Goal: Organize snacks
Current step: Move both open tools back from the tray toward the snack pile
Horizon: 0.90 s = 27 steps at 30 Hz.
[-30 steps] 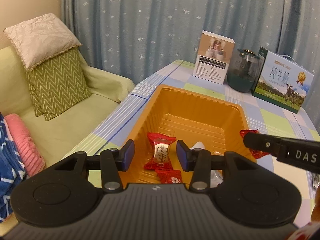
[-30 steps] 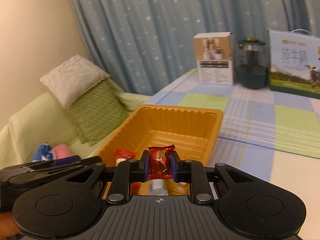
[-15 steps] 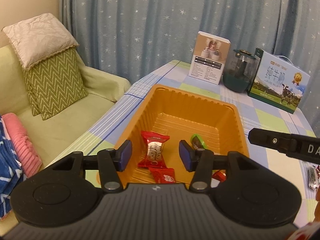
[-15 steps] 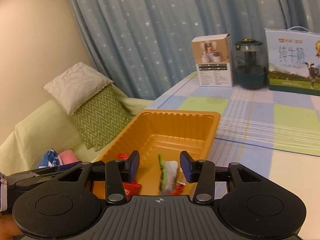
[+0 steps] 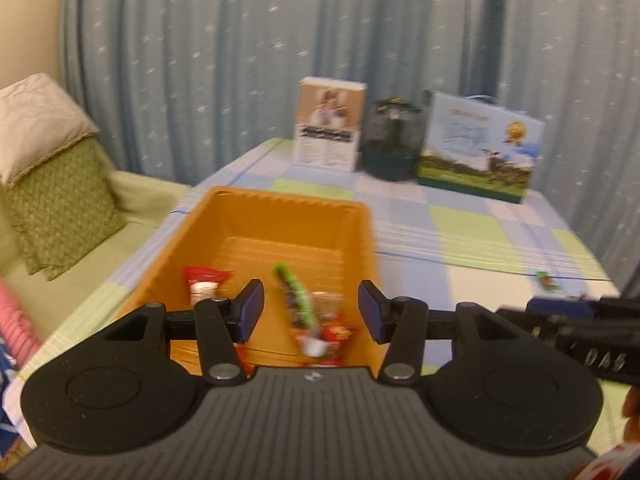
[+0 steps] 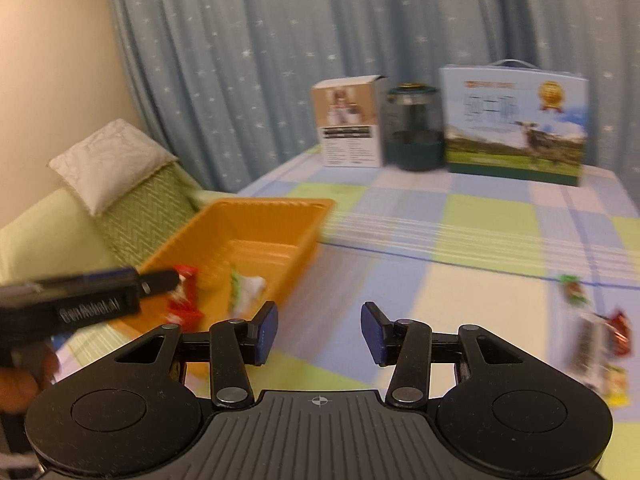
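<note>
So I am seeing some snacks [image 5: 304,308] lying in the orange tray [image 5: 276,204]; more candies [image 6: 600,332] are waiting on the desk [image 6: 460,280], both claws [image 6: 318,332] spread, gripping nothing.

A home living room. On the left stands a pale green sofa [image 6: 44,236] with a white cushion [image 6: 108,160] and a green one [image 5: 56,204]. Star-dotted blue curtains [image 6: 280,40] cover the far wall. The tabletop [image 6: 480,232] wears a checked cloth; at its far end stand a small box [image 6: 348,120], a dark jar [image 6: 414,128] and a milk carton [image 6: 516,124].
</note>
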### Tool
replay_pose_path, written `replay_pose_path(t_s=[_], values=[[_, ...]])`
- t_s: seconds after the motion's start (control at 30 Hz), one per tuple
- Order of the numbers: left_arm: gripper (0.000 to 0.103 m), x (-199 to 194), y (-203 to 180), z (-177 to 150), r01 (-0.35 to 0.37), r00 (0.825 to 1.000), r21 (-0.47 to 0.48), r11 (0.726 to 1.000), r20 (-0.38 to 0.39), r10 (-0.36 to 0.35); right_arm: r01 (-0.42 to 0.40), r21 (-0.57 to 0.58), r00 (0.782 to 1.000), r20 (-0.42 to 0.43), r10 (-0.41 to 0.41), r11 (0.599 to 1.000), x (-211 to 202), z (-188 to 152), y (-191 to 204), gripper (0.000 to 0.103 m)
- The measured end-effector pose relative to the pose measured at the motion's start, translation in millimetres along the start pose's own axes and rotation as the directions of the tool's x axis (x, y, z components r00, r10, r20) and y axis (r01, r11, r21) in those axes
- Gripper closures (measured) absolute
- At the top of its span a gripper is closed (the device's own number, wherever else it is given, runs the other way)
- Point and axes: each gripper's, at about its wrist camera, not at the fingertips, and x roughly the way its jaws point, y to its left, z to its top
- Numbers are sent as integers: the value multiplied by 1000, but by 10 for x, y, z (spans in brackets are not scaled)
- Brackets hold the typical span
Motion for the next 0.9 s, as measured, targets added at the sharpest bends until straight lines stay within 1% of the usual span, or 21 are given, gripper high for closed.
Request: replay_pose_path(t_s=[0.13,0.3,0.47,0.7,0.9], values=[[54,-134,-272,-69,47,999,19,999,10,-47,59,30,998,-1,-59,998,-273,-180,-254,56],[54,-226,-619,-183,102,995,44,994,3,-103,123,75,992,2,-124,990,-588,-357,-560,56],[53,-209,-941,-323,155,988,84,984,-34,-152,173,101,985,0,-174,980,-816,-479,-820,55],[53,-81,-1285,-464,193,979,114,975,-85,-184,230,118,973,-12,-230,966,-954,-585,-1116,55],[52,56,-1444,-552,227,967,107,968,-142,-211,268,144,963,-28,-267,953,-959,-647,-1326,55]])
